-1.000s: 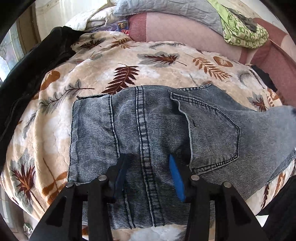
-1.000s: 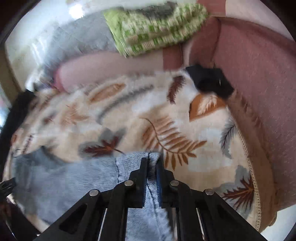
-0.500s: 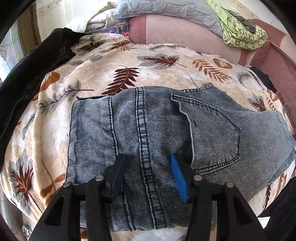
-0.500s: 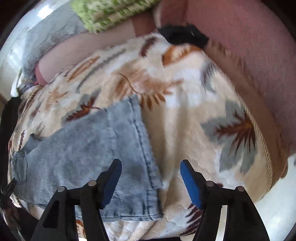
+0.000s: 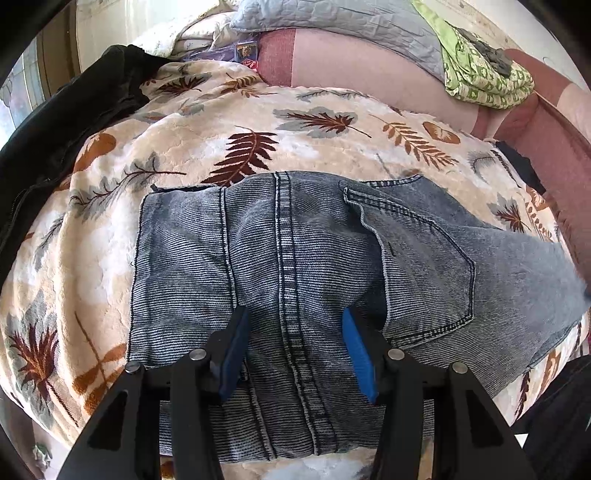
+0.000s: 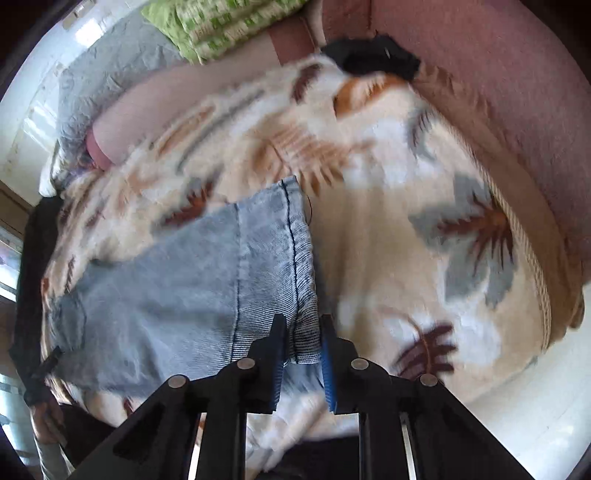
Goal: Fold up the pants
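Observation:
Blue-grey denim pants (image 5: 295, 266) lie flat on a leaf-patterned blanket (image 5: 110, 229), seat side up with a back pocket (image 5: 428, 273) at the right. My left gripper (image 5: 293, 317) is open and empty, its blue pads astride the centre seam. In the right wrist view the pants' leg (image 6: 192, 280) stretches left, and my right gripper (image 6: 303, 334) has its jaws closing around the leg hem (image 6: 306, 332), which sits between the pads.
A black jacket (image 5: 66, 125) lies along the left side of the bed. A grey quilt (image 5: 332, 22) and a green patterned cloth (image 5: 484, 77) rest on the pink sofa back (image 6: 517, 92). A black item (image 6: 373, 55) lies at the blanket's far corner.
My right gripper let go of the hem, opened wide, then moved back onto the hem corner and narrowed around it. The left gripper stayed open over the seam.

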`<state>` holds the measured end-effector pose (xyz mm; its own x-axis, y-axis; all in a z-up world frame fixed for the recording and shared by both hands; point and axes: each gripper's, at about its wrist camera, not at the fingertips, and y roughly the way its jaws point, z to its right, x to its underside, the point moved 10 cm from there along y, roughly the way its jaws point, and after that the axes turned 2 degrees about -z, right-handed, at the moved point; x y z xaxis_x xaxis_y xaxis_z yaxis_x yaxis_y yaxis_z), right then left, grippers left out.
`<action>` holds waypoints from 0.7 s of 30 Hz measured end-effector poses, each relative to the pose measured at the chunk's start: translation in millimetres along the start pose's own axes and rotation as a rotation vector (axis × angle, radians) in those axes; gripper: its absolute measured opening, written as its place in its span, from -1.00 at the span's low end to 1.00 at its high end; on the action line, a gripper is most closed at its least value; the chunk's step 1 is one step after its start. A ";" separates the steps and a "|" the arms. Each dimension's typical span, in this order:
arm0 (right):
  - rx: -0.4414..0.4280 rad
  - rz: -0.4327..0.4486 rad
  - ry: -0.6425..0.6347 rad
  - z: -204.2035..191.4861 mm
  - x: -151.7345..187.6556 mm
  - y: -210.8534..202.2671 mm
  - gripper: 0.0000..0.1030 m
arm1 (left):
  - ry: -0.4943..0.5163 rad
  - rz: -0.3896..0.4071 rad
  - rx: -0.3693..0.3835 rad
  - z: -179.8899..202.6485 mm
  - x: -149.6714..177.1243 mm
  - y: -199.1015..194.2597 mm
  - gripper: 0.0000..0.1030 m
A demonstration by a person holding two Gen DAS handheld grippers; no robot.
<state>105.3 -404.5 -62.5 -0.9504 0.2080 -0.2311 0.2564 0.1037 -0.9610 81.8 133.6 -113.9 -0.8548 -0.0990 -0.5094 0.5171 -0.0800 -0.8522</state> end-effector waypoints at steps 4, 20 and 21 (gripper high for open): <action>0.059 -0.006 -0.023 10.1 8.9 11.3 -0.15 | 0.012 -0.015 -0.034 2.1 -3.6 -6.7 0.03; 0.023 -0.067 -0.291 -113.0 16.1 15.8 0.25 | 0.035 -0.018 -0.184 -14.3 -7.4 -23.6 0.46; 0.007 -0.020 -0.304 -128.5 2.1 2.3 0.25 | 0.035 0.025 -0.166 -10.3 -15.1 -32.3 0.46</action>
<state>126.5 -278.8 -45.6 -0.9646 -0.0948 -0.2462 0.2370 0.0982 -0.9665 77.5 147.9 -79.9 -0.8445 -0.0641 -0.5316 0.5259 0.0876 -0.8460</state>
